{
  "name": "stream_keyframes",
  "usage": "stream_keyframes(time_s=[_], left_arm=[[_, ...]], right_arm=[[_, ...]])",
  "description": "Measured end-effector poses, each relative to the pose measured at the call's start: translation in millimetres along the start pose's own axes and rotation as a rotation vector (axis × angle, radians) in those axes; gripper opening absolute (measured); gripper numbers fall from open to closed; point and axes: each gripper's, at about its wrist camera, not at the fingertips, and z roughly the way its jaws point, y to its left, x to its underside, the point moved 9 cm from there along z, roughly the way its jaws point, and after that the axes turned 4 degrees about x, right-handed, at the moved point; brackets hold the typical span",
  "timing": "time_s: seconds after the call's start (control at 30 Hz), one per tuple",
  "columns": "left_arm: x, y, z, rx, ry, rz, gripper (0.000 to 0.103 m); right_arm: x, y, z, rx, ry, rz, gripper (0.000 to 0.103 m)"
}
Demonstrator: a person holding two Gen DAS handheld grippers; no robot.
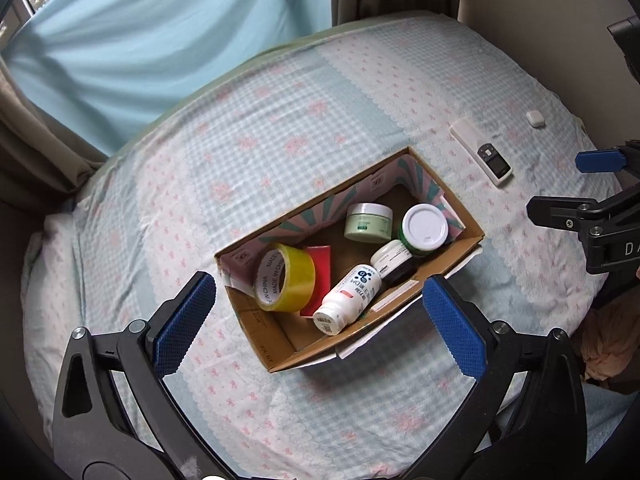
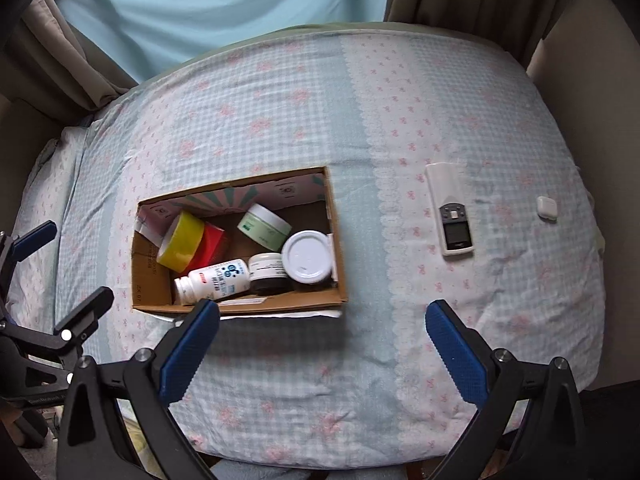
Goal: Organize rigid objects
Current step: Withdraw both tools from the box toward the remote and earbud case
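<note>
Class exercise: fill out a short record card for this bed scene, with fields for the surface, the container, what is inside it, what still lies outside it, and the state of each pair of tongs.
surface: bed sheet, checked with pink bows
container: open cardboard box
inside box: yellow tape roll, red box, white bottle lying down, pale green jar, white-lidded jar, dark jar
outside box: remote control, white earbud case
left tongs: open, empty
right tongs: open, empty
</note>
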Motion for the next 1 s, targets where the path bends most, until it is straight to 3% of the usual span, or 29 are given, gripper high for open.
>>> stream_keyframes(time_s=[0.17,0.27,0.4,0.57,0.8,1.0], left_arm=[[-20,-44,3,0.040,0.016,-0.080,0.103],[-34,-76,10,0.035,0.024,-0.116,0.103],[-53,-122,25,0.015,0.057,-0.142,0.103],[-80,-178,57,0.011,0.103,-0.184,0.103],[-121,-250,118,0.039,0.168,-0.252,0.103],[-140,-281,169,0.070,0.249,-0.359,0.103]], right_arm=[[3,-76,-21,0.101,-0.069,0.029,0.103],[4,-133,-21,0.152,-0.065,0.074,0.102],[5,-210,-10,0.103,-0.038,0.171,0.103],[-6,-284,3,0.112,-0.036,0.144,0.103],[-30,-355,39,0.068,0.002,0.111,0.103],[-51,-393,83,0.033,0.075,0.118,0.103]])
